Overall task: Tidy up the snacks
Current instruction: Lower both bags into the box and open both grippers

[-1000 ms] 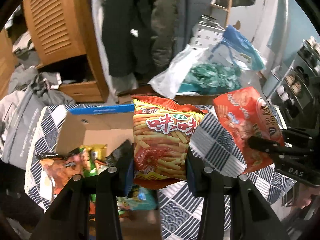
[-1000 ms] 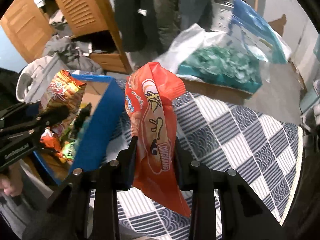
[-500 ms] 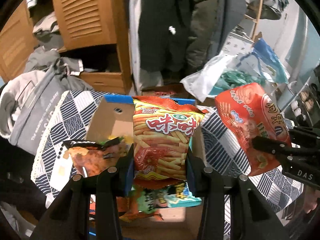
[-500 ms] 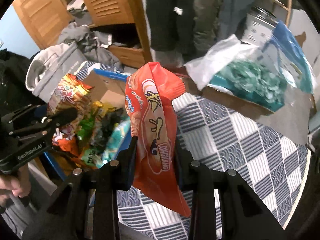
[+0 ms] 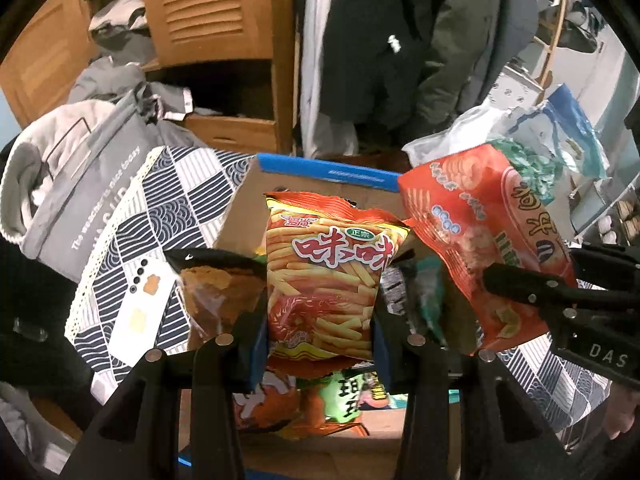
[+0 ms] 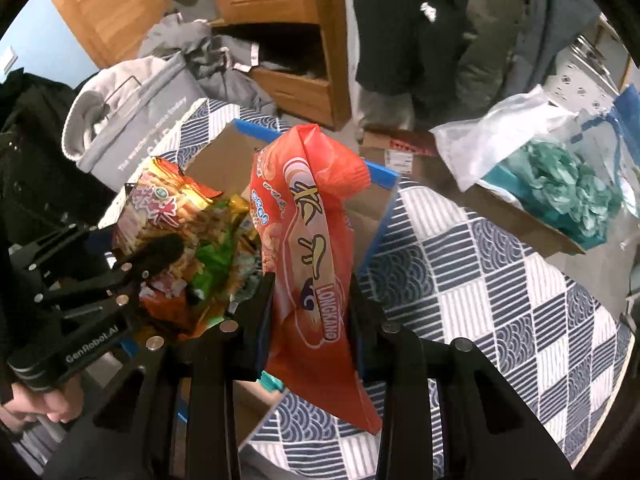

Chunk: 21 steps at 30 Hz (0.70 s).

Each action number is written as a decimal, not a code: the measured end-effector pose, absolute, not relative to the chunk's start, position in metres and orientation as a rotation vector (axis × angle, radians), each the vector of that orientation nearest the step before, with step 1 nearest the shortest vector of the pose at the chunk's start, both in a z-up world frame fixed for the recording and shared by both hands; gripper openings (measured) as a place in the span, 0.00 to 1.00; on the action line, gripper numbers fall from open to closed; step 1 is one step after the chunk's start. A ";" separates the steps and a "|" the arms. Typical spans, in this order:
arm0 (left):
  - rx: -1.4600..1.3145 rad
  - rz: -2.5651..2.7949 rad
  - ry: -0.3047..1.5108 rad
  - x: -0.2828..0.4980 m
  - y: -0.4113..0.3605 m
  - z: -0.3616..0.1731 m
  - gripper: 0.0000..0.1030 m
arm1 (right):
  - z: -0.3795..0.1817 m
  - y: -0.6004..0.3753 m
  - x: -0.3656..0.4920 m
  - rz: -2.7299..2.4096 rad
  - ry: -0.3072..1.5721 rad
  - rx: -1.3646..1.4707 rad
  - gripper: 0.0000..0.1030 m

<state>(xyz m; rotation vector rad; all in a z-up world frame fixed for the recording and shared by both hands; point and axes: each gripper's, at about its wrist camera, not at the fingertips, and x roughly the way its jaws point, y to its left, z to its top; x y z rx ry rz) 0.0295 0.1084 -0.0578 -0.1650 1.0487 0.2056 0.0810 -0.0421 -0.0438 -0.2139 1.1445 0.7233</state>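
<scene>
Both bags have travelled from over the patterned cloth (image 5: 160, 200) to above the blue-rimmed cardboard box (image 5: 320, 170). From the left wrist we see wooden louvred doors (image 5: 200, 4) and hanging coats behind; our left gripper (image 5: 320, 320) pinches the fries bag (image 5: 324, 276) over the packets in the box. From the right wrist, cloth spreads rightward; our right gripper (image 6: 310, 312) clamps the red-orange bag (image 6: 308, 248) at the box's edge

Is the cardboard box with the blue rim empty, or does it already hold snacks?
It already holds snacks. In the left wrist view, several packets lie inside the cardboard box, below the fries bag held in the left claw.
</scene>
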 end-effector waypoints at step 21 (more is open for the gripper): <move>-0.158 0.229 1.042 0.020 0.115 -0.042 0.59 | -0.037 -0.022 0.086 0.778 1.139 -0.150 0.44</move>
